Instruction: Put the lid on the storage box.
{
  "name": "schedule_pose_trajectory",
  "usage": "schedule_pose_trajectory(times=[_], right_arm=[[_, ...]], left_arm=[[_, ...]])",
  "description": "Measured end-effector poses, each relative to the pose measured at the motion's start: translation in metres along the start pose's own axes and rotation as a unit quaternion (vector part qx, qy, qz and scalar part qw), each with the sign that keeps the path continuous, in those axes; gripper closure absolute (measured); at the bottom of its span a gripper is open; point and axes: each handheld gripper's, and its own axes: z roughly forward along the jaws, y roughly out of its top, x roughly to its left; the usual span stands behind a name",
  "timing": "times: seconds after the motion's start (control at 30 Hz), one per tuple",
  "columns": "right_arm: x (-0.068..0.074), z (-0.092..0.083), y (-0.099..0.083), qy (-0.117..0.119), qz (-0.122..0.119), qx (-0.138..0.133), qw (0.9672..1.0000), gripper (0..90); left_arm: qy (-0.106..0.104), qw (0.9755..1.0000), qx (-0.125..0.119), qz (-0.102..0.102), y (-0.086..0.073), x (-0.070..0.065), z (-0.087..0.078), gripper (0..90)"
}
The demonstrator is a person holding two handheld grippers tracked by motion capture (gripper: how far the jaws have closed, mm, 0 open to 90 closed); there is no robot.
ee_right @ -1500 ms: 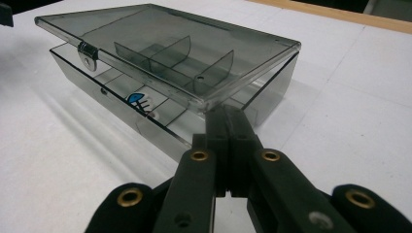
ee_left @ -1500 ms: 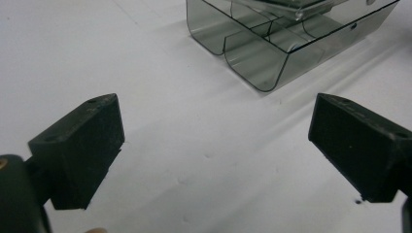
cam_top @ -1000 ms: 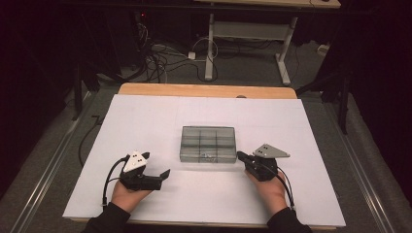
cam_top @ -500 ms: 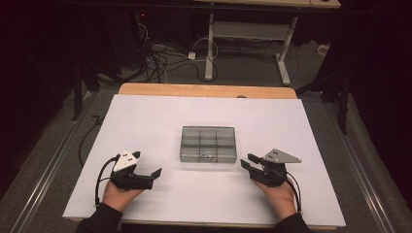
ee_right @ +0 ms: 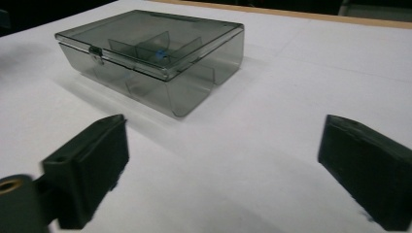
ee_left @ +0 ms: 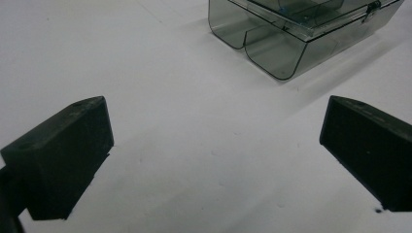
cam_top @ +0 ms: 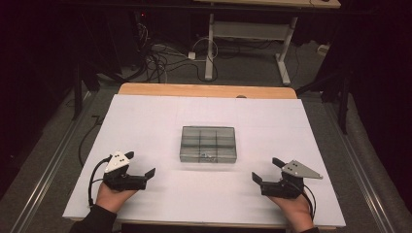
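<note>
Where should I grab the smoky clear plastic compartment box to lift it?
Take the smoky clear plastic compartment box by its two short end walls, one claw from each side, low on the body below the lid seam. It lies flat and closed, latch on the near long side, and looks too wide for one claw.

Item count, as visible:

- Compartment box (cam_top: 208, 143): 1, smoky transparent plastic, lid closed, with 1 latch on its front edge.
- Interior dividers: several are visible through the lid; an exact compartment count cannot be determined.
- Handheld grippers: 2, the left gripper (cam_top: 144, 168) and the right gripper (cam_top: 266, 170), each with 2 black jaws.
- Hands: 2.
- White work surface (cam_top: 145, 121): 1.
- Grey triangular plates: 2, 1 per gripper.
</note>
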Motion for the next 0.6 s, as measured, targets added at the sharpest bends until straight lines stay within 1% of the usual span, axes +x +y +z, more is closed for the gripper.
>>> schedule_pose_trajectory(times=[0.03, 0.13, 0.17, 0.3, 0.37, 0.5, 0.6], right_arm=[[0.0, -0.003, -0.001, -0.004, -0.002, -0.008, 1.0, 0.0], [0.002, -0.011, -0.003, -0.014, -0.001, -0.017, 0.9998, 0.0], [0.003, -0.012, -0.004, -0.014, -0.002, -0.021, 0.9997, 0.0], [0.004, -0.011, -0.004, -0.015, -0.004, -0.03, 0.9994, 0.0], [0.004, -0.011, -0.004, -0.015, -0.007, -0.029, 0.9994, 0.0], [0.001, -0.014, -0.004, -0.015, -0.005, -0.037, 0.9992, 0.0], [0.001, -0.015, -0.003, -0.018, -0.008, -0.042, 0.9989, 0.0]], left_arm=[[-0.002, 1.0, -0.001, 0.0, 0.0, 0.0, 0.0, 0.0], [-0.009, 0.9999, -0.005, 0.0, 0.001, -0.001, 0.001, 0.0], [-0.01, 0.9999, -0.005, 0.0, 0.001, -0.001, 0.002, 0.0], [-0.016, 0.9999, -0.002, 0.003, 0.002, -0.004, 0.004, 0.0], [-0.016, 0.9998, -0.006, 0.001, 0.002, -0.005, 0.003, 0.0], [-0.014, 0.9998, -0.01, -0.007, 0.002, -0.005, 0.0, 0.0], [-0.011, 0.9999, -0.006, -0.004, 0.001, -0.007, -0.001, 0.0]])
